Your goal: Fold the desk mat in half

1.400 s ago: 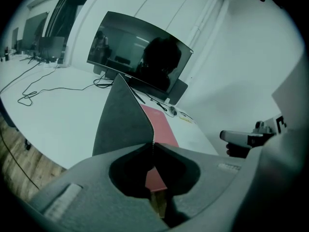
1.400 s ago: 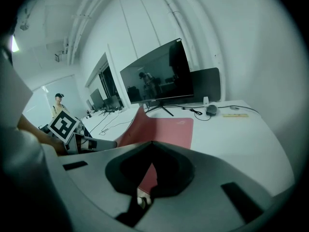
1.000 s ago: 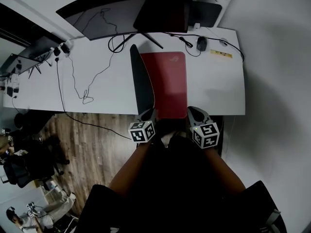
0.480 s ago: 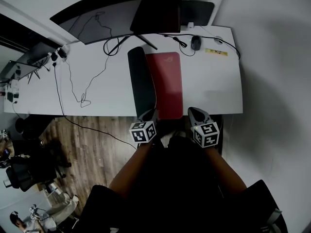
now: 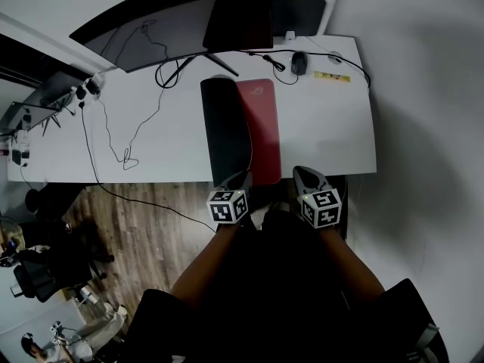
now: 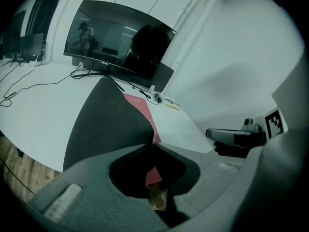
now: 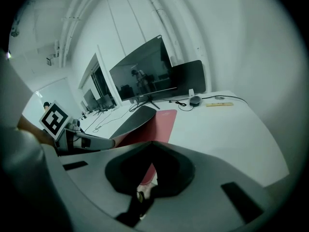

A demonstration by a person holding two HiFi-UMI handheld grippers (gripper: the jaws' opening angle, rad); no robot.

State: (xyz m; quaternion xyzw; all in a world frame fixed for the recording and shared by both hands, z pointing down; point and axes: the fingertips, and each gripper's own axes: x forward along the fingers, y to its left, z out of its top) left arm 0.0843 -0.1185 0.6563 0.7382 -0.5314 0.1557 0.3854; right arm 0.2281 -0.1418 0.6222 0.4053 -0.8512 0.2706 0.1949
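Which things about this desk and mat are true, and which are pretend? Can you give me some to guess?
1. The desk mat is red on top and dark underneath. True.
2. The left gripper is pinching the mat's edge. True.
3. The whole mat lies flat on the desk. False: its left part is raised and curled over toward the right, dark side up.
4. The computer mouse sits on the mat. False: it sits on the bare white desk beyond the mat, near the monitor.
5. The monitor's screen is dark. True.
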